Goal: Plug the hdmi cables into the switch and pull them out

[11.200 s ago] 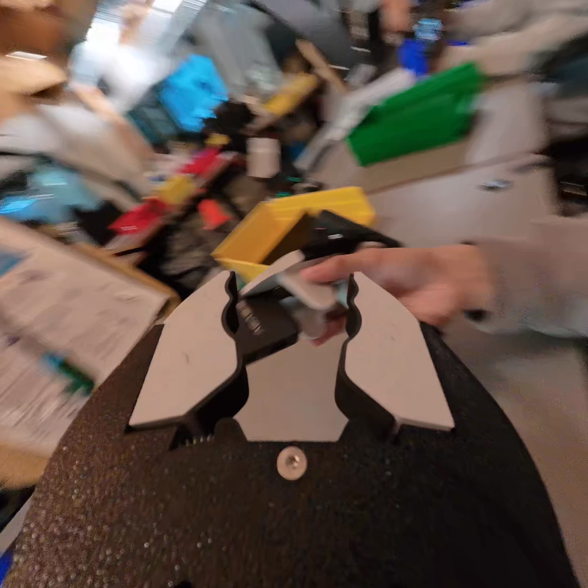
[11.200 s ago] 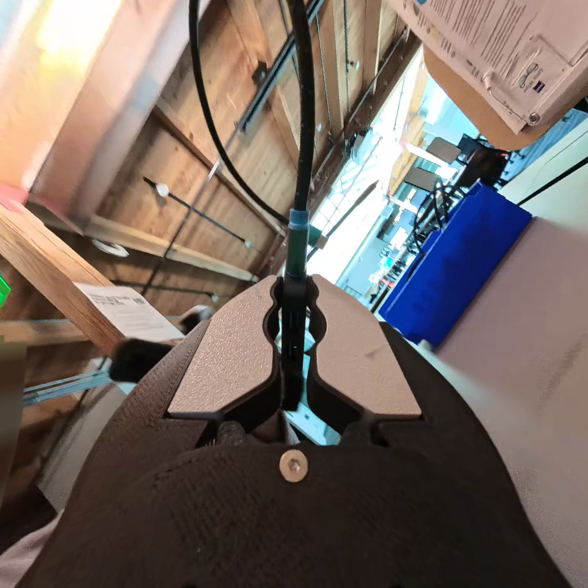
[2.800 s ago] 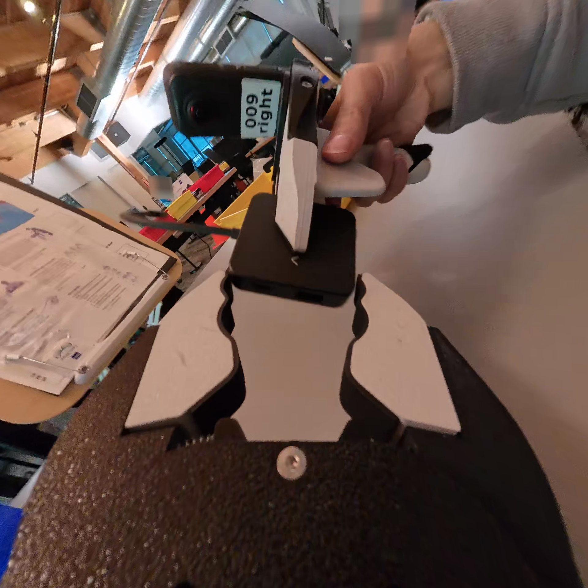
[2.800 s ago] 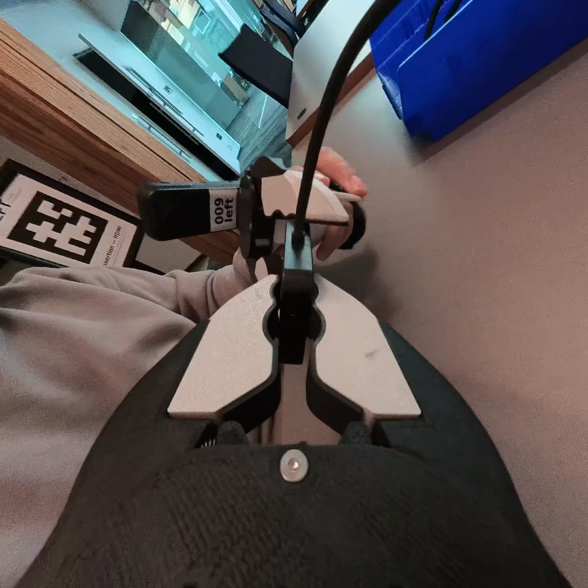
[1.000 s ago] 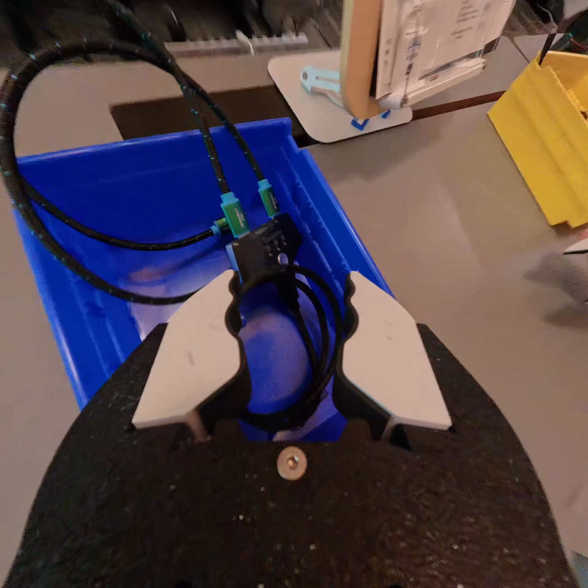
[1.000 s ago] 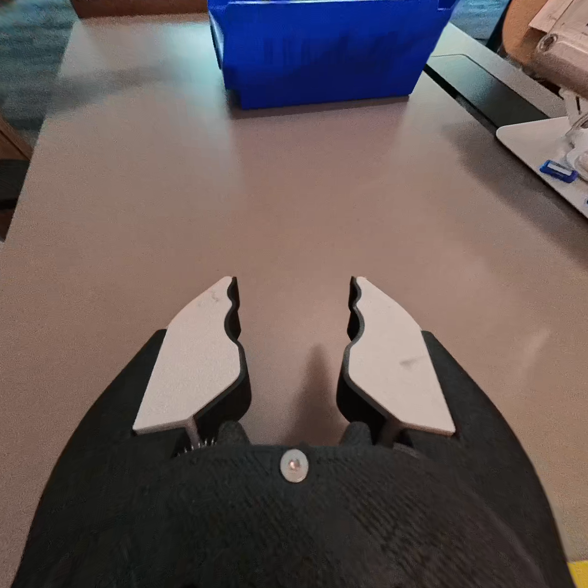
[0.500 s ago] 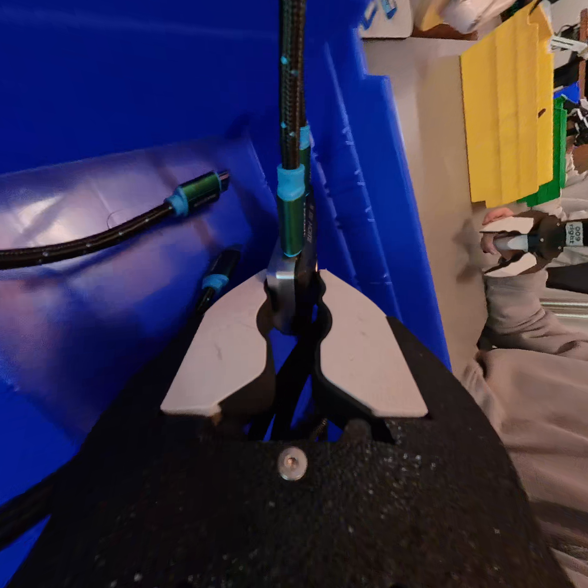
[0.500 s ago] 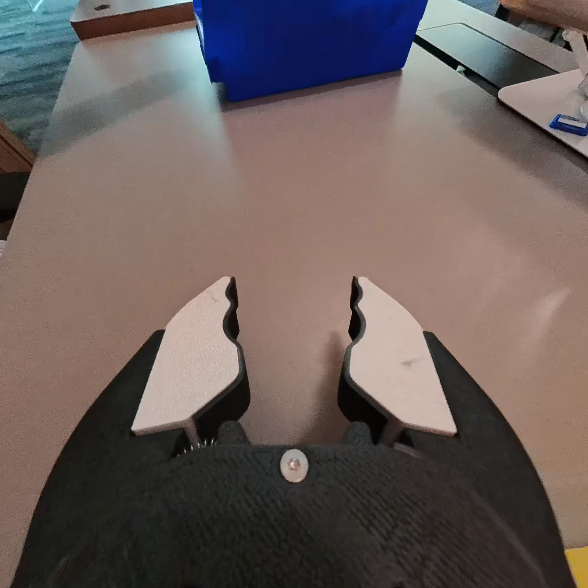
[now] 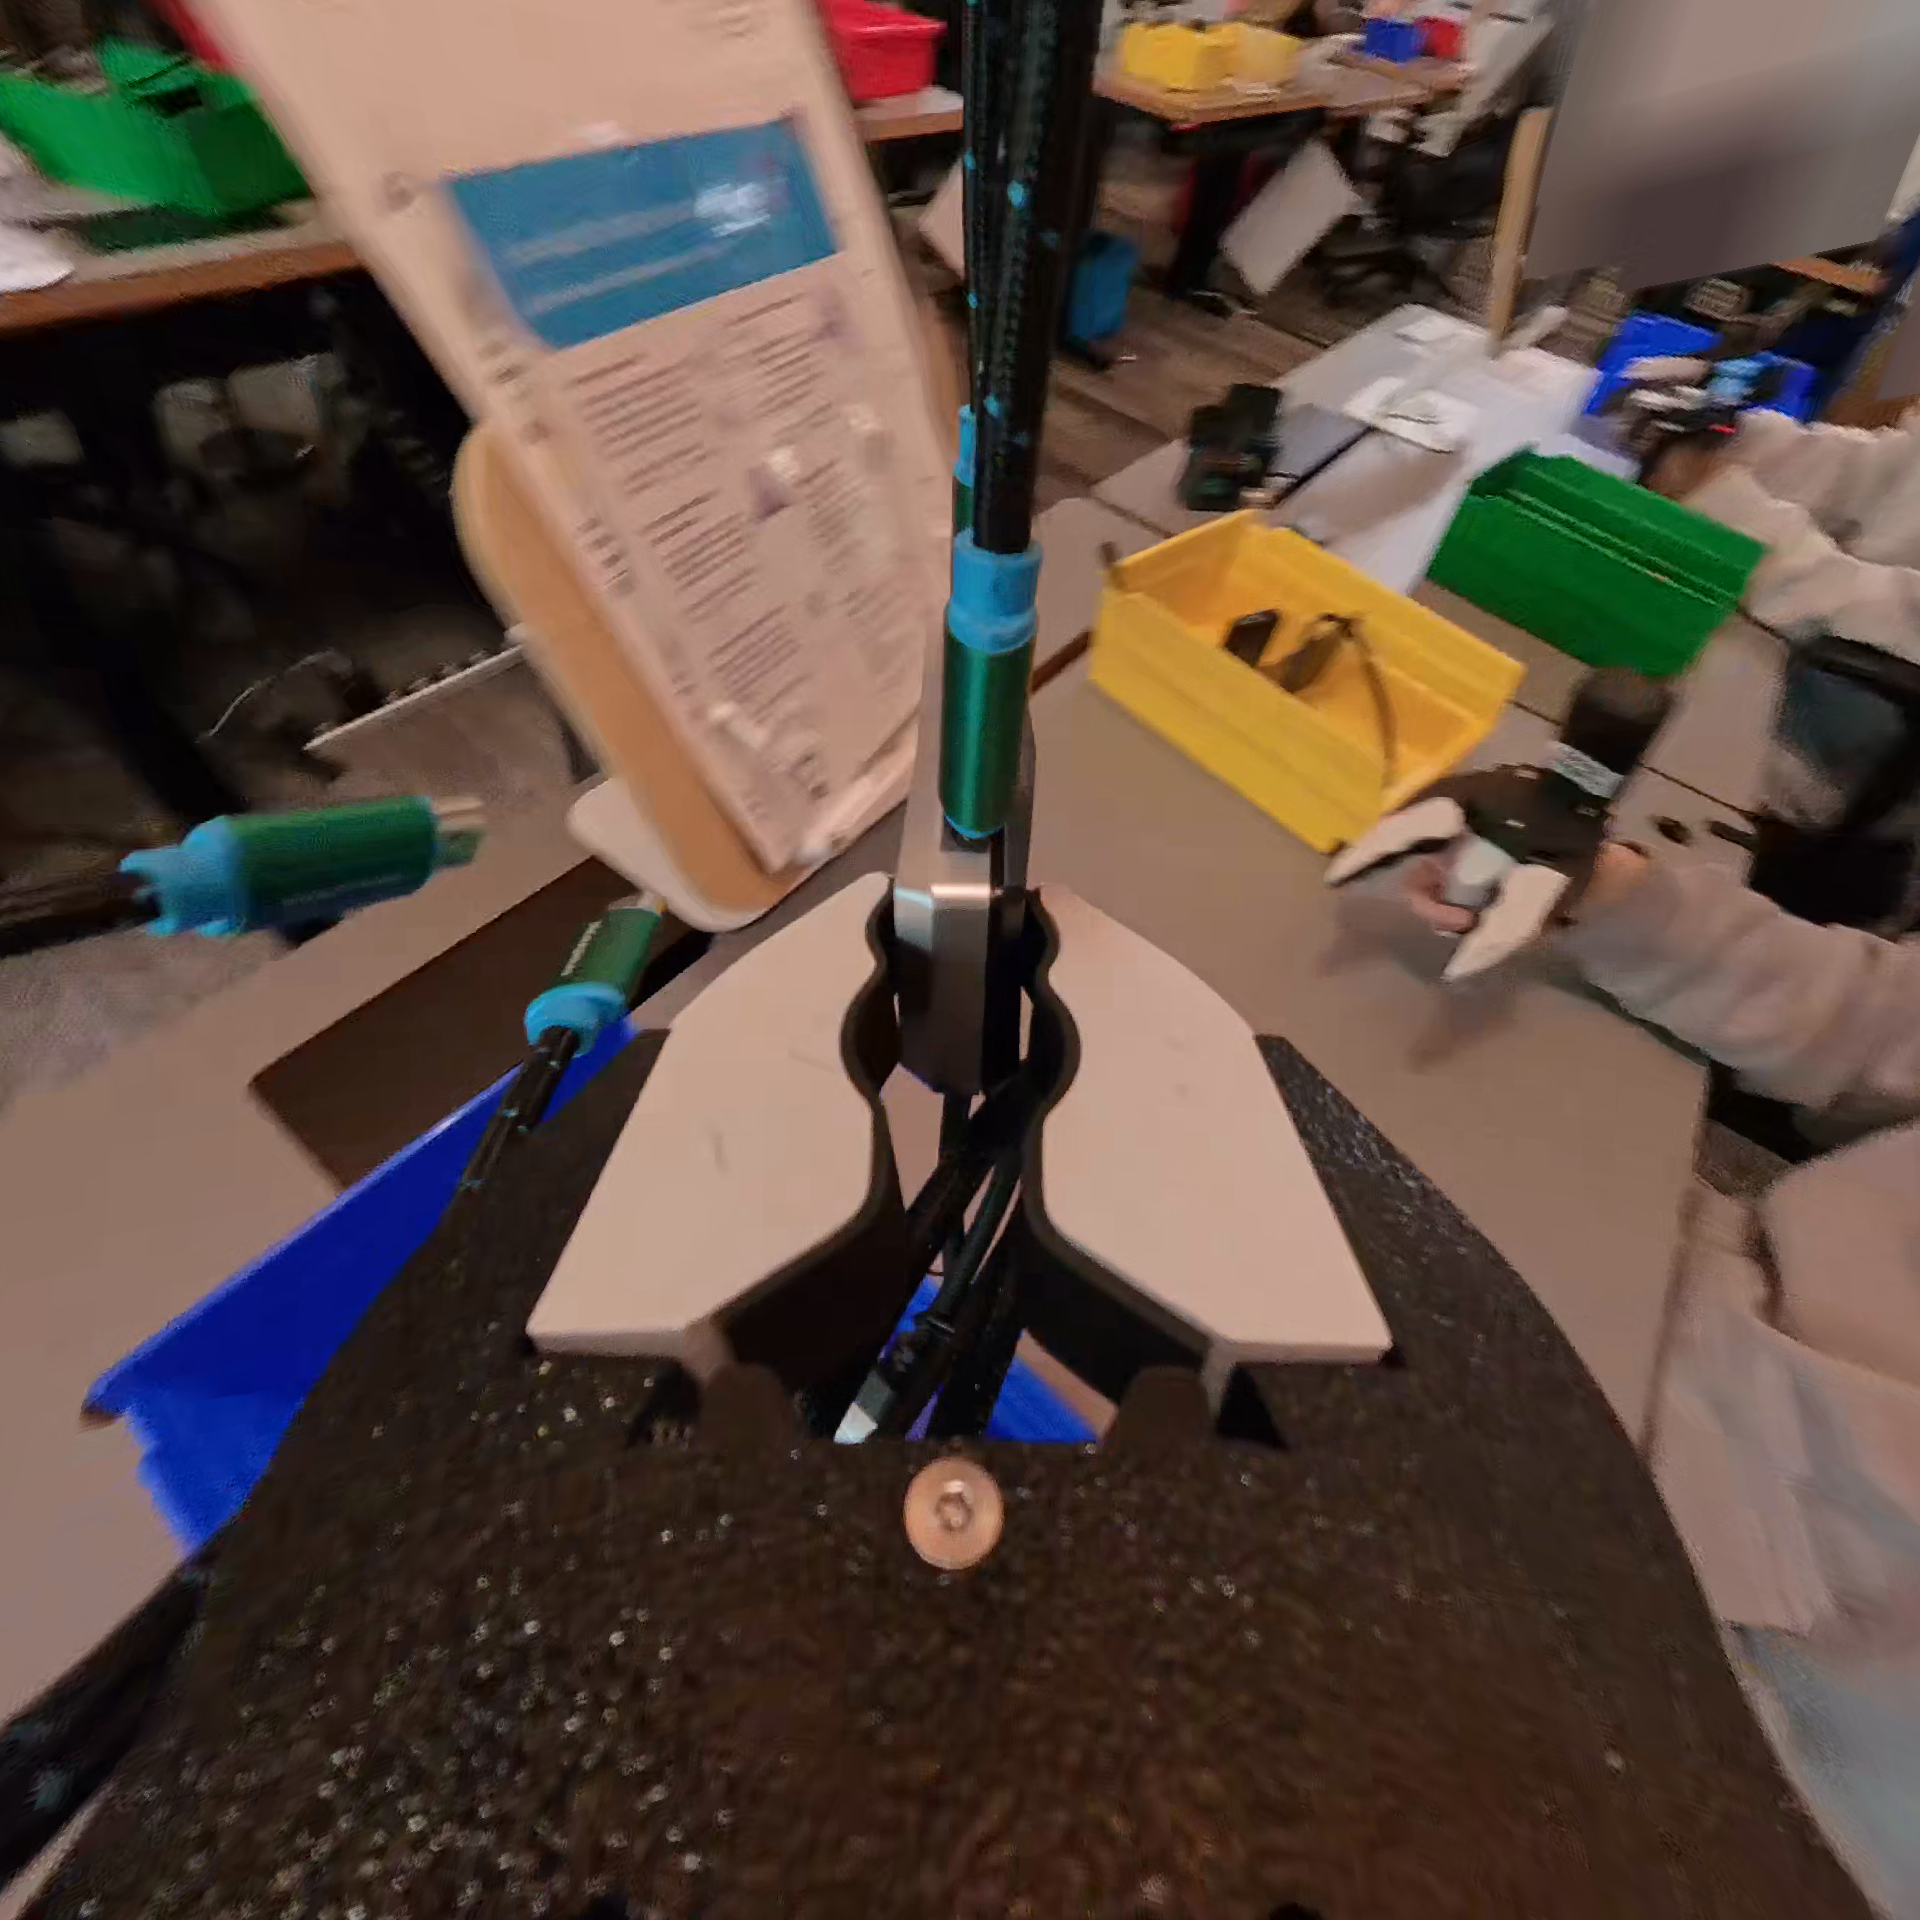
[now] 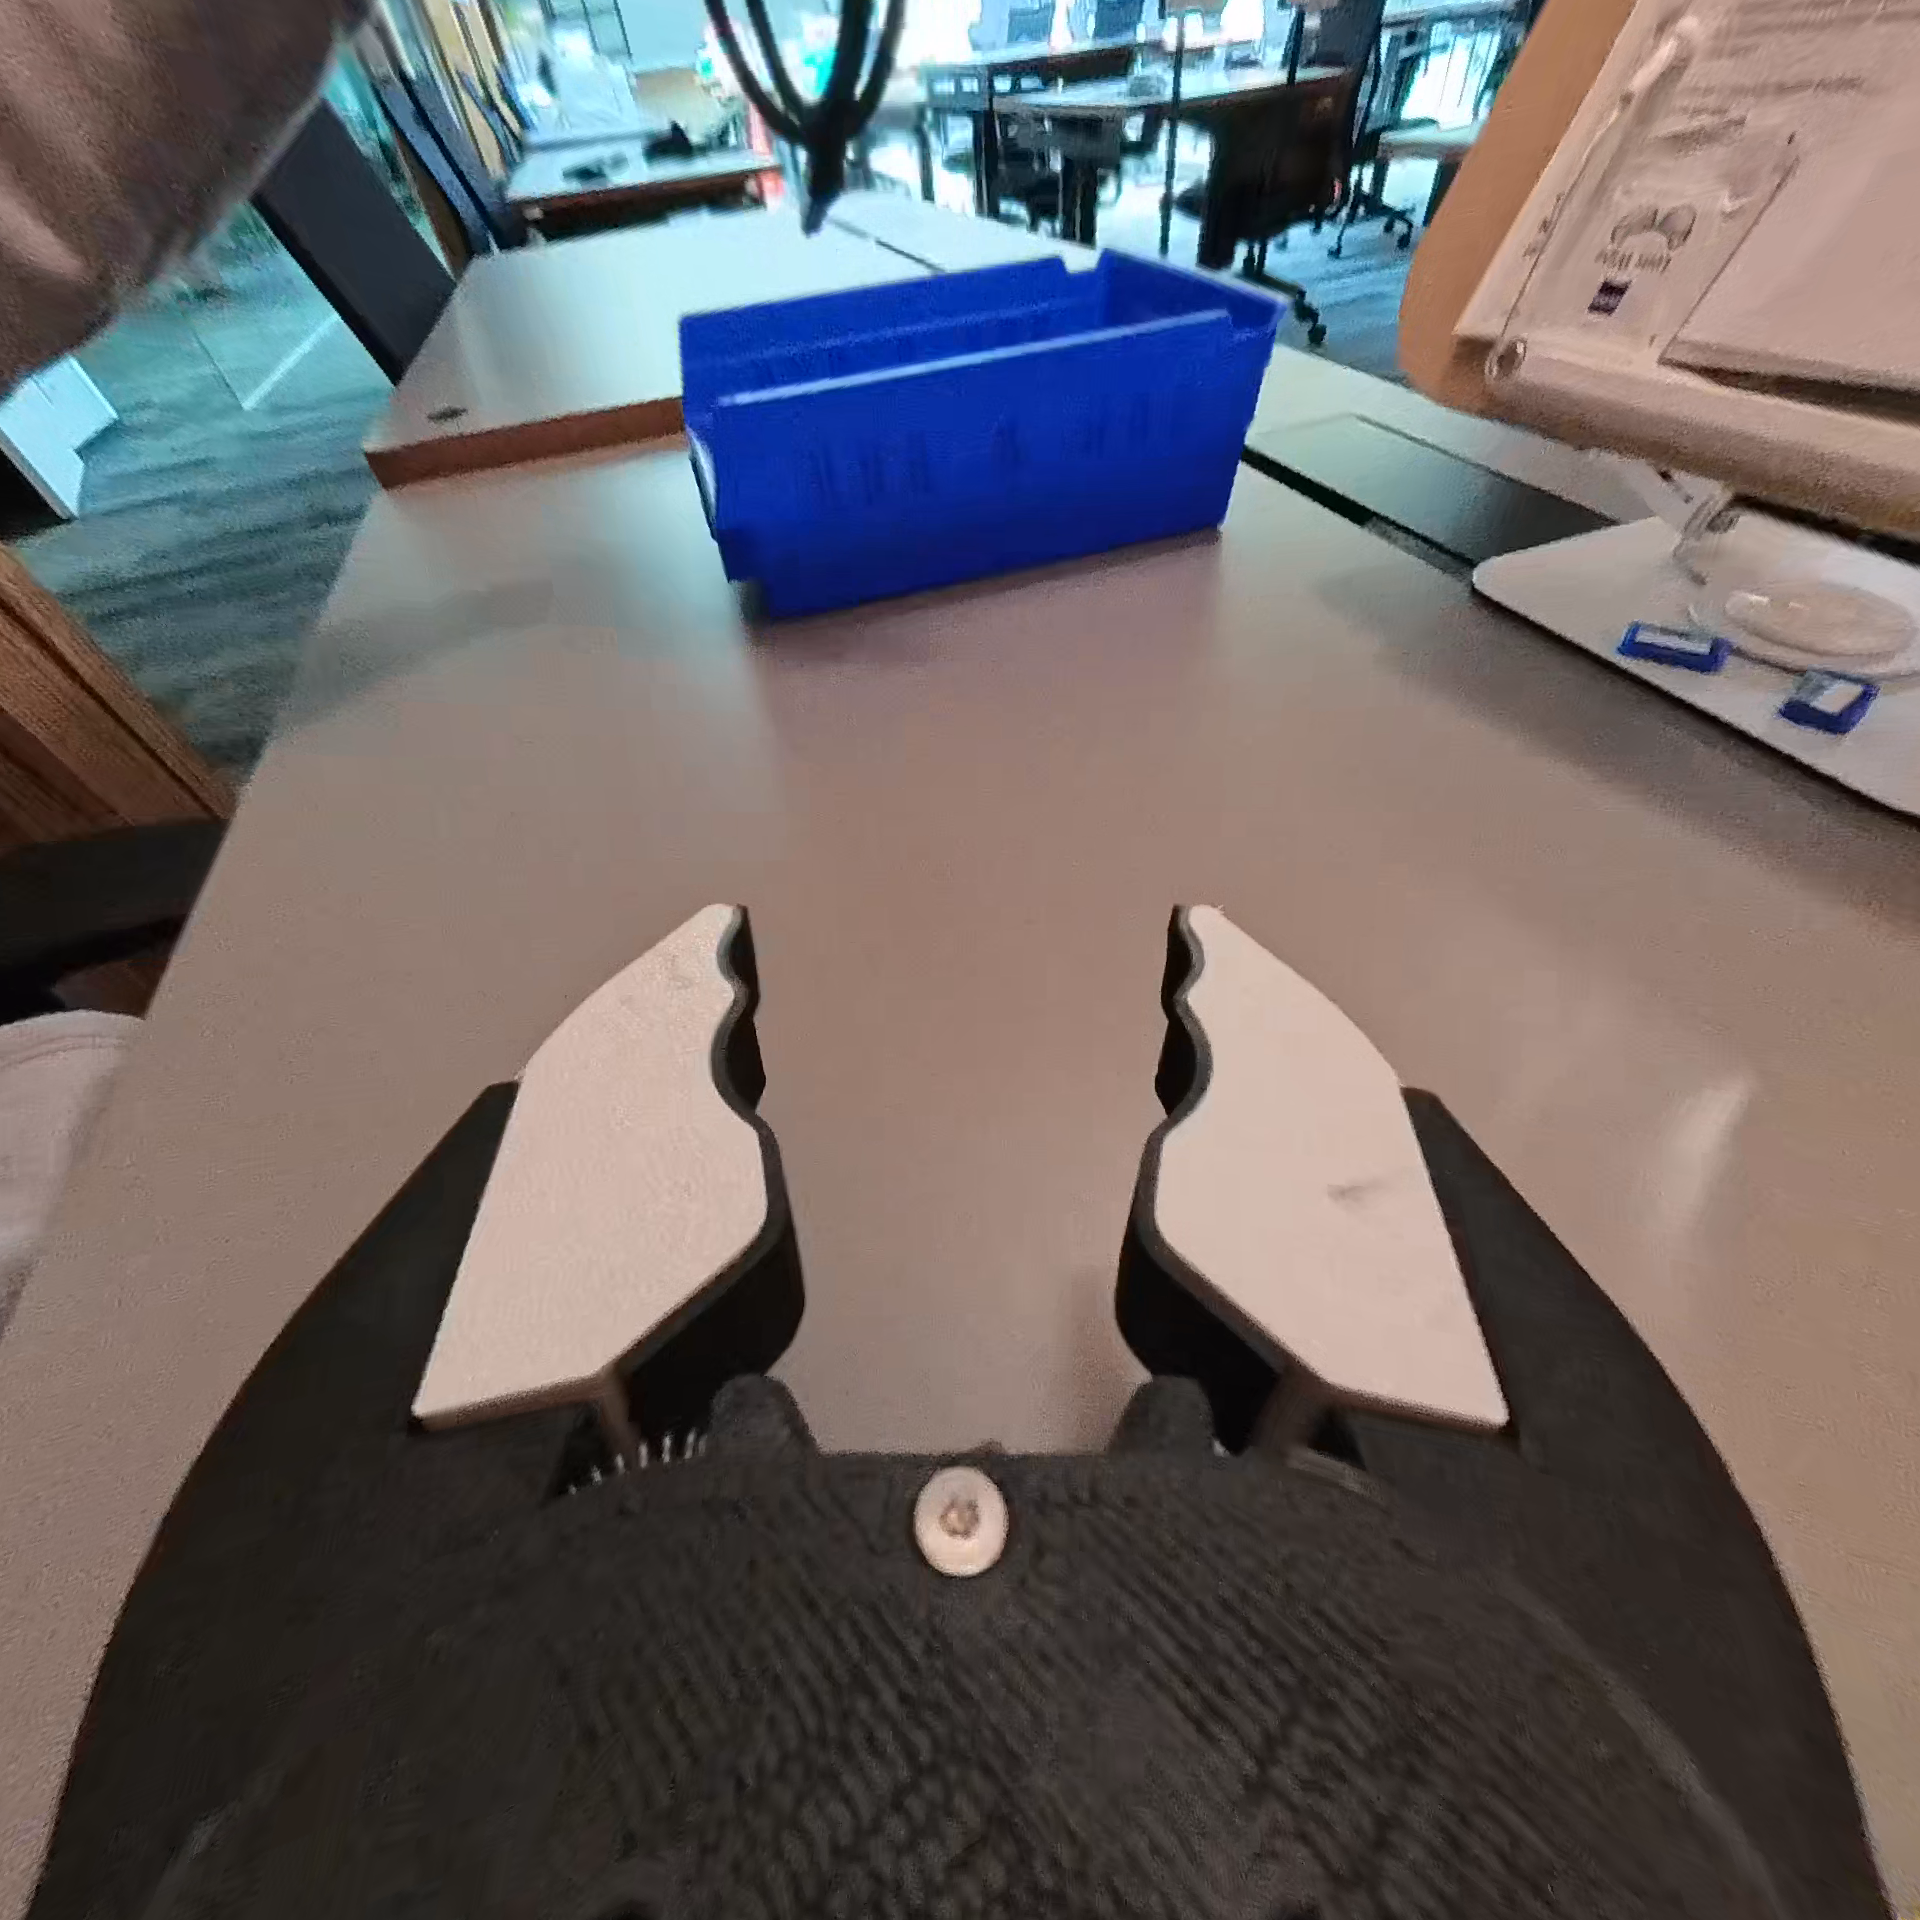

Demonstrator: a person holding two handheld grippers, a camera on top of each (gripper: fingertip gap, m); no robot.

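My left gripper (image 9: 961,914) is shut on the grey and black HDMI switch (image 9: 945,987) and holds it in the air above the blue bin (image 9: 312,1320). A green HDMI plug with a blue collar (image 9: 982,717) sits in the switch, its braided black cable running up. Two loose green plugs (image 9: 312,857) (image 9: 603,961) hang at the left. The switch's thin black lead (image 9: 966,1195) loops between the fingers. My right gripper (image 10: 961,925) is open and empty over the grey table (image 10: 987,748); it also shows at the right of the left wrist view (image 9: 1455,883). The hanging cables (image 10: 831,94) show above the blue bin (image 10: 977,436).
A tan stand with printed sheets (image 9: 675,468) is behind the bin, on a white base (image 10: 1704,665). A yellow bin (image 9: 1299,675) and a green bin (image 9: 1590,561) lie to the right. A person's sleeve (image 9: 1766,987) is at the right.
My left gripper closed on the switch inside the bin and lifted it out, with the cables trailing. My right gripper stayed open and tilted up a little.
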